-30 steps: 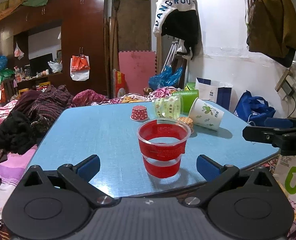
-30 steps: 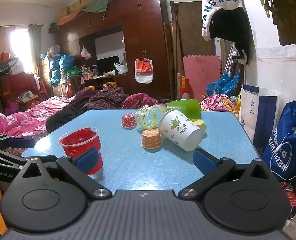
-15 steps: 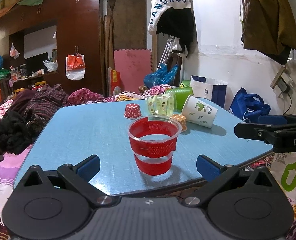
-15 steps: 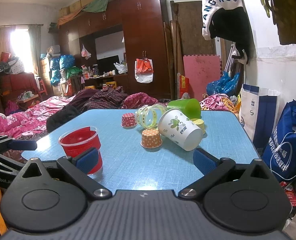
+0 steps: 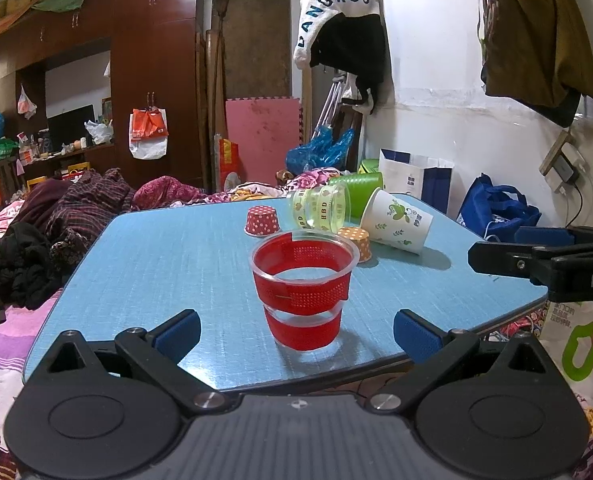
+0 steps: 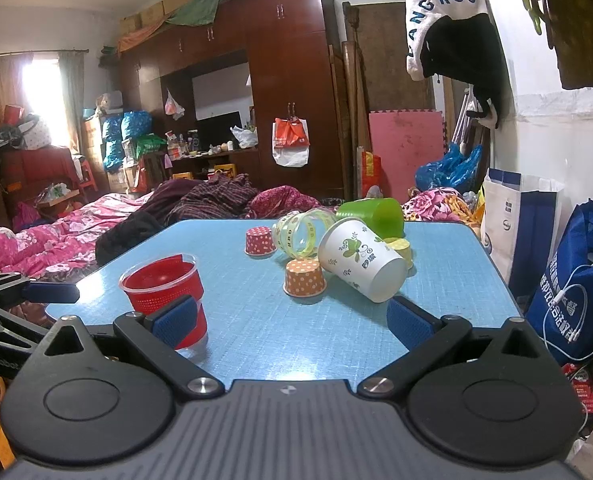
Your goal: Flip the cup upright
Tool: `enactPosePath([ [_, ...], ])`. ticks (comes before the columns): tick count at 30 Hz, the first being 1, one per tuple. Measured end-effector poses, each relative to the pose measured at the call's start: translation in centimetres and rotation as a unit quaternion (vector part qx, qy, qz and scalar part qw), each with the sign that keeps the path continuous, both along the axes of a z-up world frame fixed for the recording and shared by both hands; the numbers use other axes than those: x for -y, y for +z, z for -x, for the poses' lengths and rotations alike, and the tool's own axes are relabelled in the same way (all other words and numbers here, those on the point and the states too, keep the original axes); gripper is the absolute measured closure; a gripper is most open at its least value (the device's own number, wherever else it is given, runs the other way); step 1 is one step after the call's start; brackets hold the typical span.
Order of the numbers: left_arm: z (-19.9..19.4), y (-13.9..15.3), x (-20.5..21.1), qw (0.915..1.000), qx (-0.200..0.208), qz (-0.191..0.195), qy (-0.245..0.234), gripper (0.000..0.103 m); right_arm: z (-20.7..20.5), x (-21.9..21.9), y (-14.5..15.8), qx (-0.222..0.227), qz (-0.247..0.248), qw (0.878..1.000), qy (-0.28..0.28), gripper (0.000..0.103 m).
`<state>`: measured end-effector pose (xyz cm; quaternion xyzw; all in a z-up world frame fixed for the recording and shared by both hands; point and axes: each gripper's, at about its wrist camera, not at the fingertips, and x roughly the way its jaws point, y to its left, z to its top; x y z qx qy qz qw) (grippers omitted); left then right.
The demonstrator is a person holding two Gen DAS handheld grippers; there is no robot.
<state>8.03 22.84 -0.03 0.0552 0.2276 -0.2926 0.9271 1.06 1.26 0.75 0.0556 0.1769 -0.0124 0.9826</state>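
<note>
The left hand-held gripper (image 5: 294,326) fills the bottom of the left wrist view with its blue-padded fingers spread wide and nothing between them. Over the last second it has drawn back from the clear plastic cup with red mesh lining (image 5: 302,288), which stands upright, mouth up, at the centre of that frame on the near part of the blue tabletop (image 5: 168,264). The fingers are clear of its sides, so this cup looks released and righted, and that part of the task seems done.

The right hand-held gripper (image 6: 292,320) is likewise wide open and empty, low in its own frame, and has barely moved. Its left pad overlaps the red-lined cup in the picture, though whether they touch cannot be told.

Beyond it, right of centre, a white paper cup with green leaf print (image 6: 360,260) lies on its side, base toward the camera; it seems the likeliest next one to flip. Behind it lie a clear tumbler with yellow-green bands (image 6: 302,232) reading "HBD" and a green plastic cup (image 6: 372,210), both tipped over. A red polka-dot paper cup (image 6: 258,240) and an orange polka-dot paper cup (image 6: 304,278) sit mouth down.

At upper right a white and black hooded garment (image 6: 448,20) on the wall shows letters "ANGROU". The gripper bodies carry partial lettering, "DAS" and "GenRobot".
</note>
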Motion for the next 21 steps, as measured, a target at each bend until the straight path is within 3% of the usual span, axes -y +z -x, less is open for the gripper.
enactPosePath([
  [21, 0.06, -0.07, 0.13, 1.0000, -0.003, 0.000, -0.002, 0.000, -0.14, 0.10, -0.15, -0.002, -0.001, 1.000, 0.004, 0.001],
])
